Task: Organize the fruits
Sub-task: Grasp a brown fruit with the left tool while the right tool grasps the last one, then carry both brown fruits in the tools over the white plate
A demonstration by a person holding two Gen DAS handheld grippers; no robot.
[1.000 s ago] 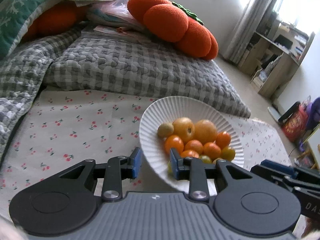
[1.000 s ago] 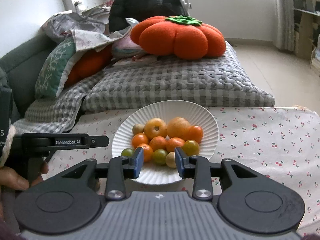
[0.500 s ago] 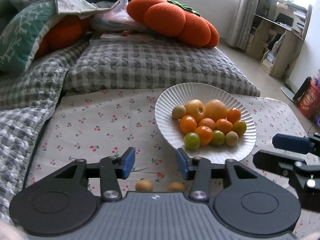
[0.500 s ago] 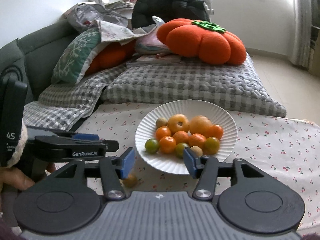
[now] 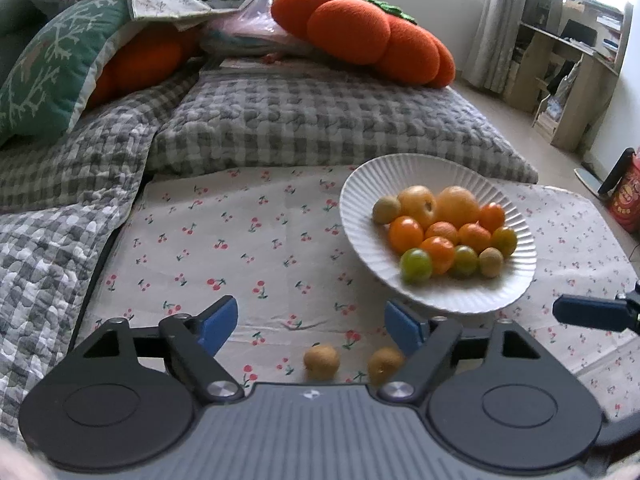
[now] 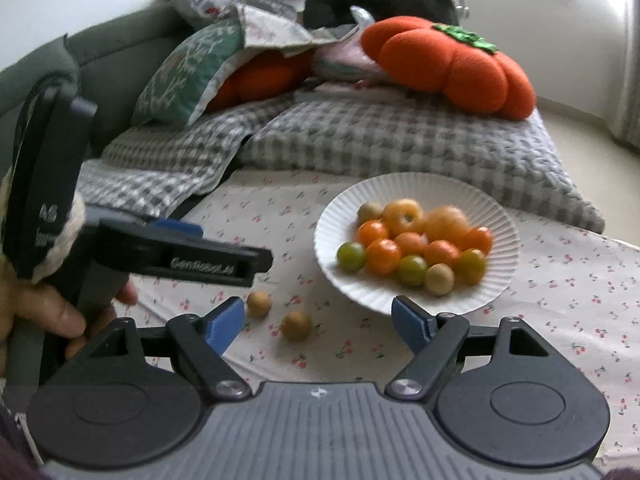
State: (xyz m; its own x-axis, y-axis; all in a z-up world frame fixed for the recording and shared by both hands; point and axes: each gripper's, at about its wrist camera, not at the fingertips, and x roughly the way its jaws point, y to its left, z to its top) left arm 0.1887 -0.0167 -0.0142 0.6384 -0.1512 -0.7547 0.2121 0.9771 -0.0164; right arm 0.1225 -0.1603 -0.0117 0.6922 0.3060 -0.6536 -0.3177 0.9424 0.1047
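Nearby, round tan fruits [image 5: 321,361] dot smooth cloth [image 5: 240,248].

Tan fruit [image 5: 385,365] partly behind the left gripper's [image 5: 311,325] body; red canister [image 5: 627,196] cut by right edge.

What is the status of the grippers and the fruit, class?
Left gripper and right gripper: jaws opening, empty. Two brown fruits loose on tablecloth, plate full. Nothing in the way.

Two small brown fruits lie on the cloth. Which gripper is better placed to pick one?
Probably left: both brown fruits lie just before the opening, empty left gripper; the right gripper sits farther back.
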